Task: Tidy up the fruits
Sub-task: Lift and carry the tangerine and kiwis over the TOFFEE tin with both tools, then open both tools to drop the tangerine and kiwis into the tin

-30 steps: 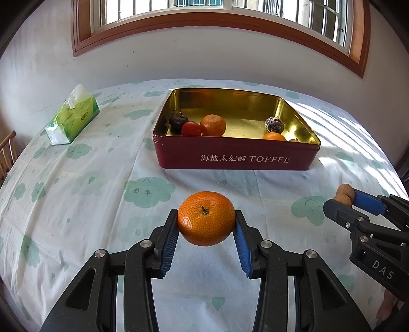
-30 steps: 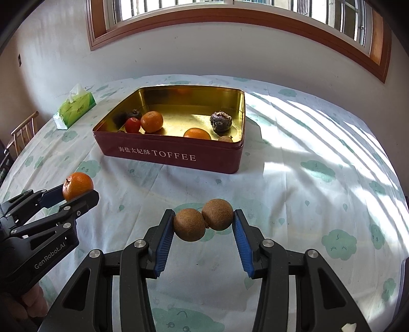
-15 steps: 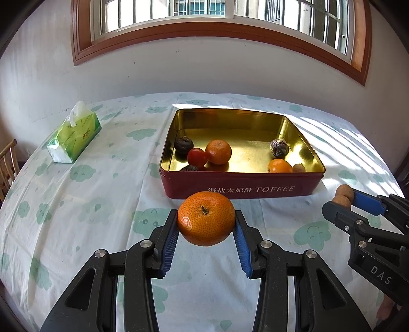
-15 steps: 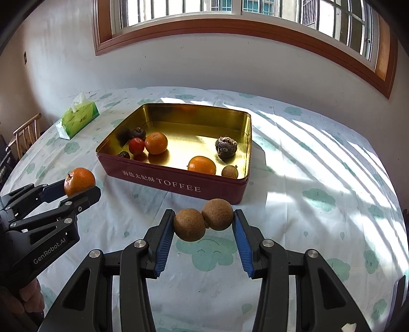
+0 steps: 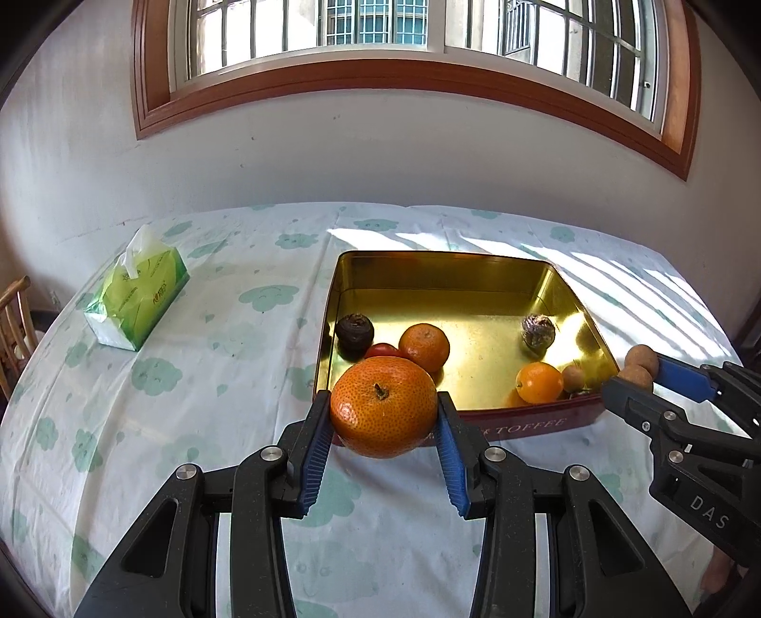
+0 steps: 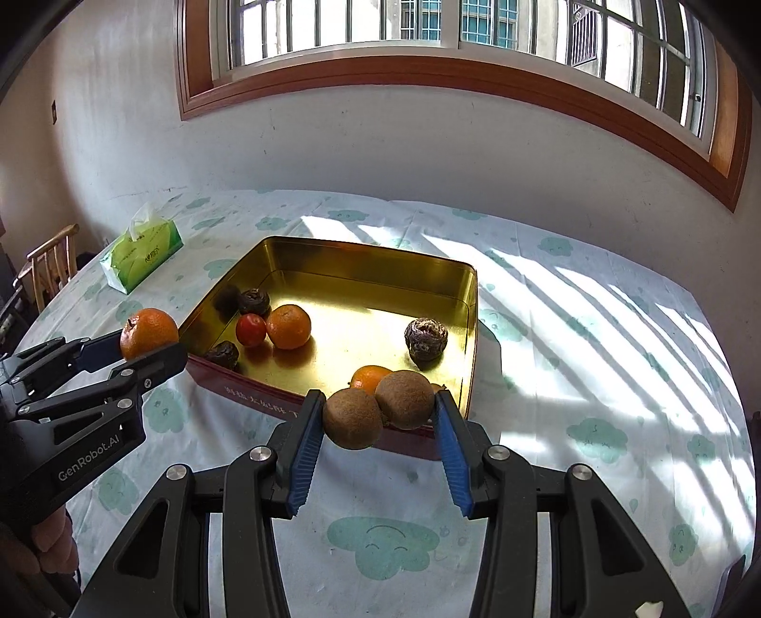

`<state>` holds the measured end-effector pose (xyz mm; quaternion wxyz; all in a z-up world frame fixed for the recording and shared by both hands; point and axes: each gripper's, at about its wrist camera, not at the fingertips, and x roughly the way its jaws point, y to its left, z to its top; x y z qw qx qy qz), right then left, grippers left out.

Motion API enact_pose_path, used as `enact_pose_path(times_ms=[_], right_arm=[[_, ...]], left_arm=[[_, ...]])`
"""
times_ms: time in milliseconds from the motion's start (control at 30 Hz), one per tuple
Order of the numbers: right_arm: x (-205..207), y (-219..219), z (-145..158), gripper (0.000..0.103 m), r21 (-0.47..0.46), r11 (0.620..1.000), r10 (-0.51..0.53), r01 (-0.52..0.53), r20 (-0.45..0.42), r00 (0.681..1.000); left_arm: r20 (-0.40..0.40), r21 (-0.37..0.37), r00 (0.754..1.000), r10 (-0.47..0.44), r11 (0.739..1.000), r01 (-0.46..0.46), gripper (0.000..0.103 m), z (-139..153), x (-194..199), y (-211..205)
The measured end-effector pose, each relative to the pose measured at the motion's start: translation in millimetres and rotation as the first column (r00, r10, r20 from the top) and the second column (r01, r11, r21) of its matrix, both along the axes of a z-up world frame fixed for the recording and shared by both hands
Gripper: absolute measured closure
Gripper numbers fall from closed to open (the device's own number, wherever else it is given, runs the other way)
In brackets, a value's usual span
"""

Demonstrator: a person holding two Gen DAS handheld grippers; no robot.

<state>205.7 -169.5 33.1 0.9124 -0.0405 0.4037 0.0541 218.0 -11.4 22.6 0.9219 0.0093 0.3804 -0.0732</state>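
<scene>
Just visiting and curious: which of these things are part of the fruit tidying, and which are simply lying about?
Part of the job:
- mandarin in left gripper
- two brown fruits in right gripper
- toffee tin holding fruit

Lying about:
- tissue pack
- wooden chair

A white plastered wall (image 5: 380,157) is running behind the counter (image 5: 200,361), showing faint smudges and marks. High in it a wide window (image 5: 380,28) is sitting in a reddish-brown wooden frame (image 5: 333,76), with metal bars across the panes and a building showing beyond. Daylight is pouring through and lying in bright stripes (image 6: 618,333) across the right side of the pale cloth (image 6: 594,428), which is printed with green cloud faces. A wooden chair (image 6: 47,266) is standing at the far left edge, partly in shadow.
</scene>
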Motion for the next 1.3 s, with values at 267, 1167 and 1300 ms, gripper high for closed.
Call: enact_pose_path(times_ms=[267,1167,1300], right_arm=[[27,1,-9,0.061,-0.017,1.0,-0.001,0.001,-0.019,1.0],[84,5,-52,0.06,-0.058,0.998,-0.012,0.006,-0.098,0.995],[85,4,-54,0.06,-0.055,0.998,-0.013,0.008,-0.1,0.995]], left_arm=[[-0.026,-0.011,1.0,-0.002,1.0,0.002,0.06,-9,28,-5],[-0.068,0.033,0.998,0.01,0.999,-0.008,0.06,-44,72,-13],[-0.063,0.044,0.998,0.009,0.999,-0.006,0.06,-48,72,-16]])
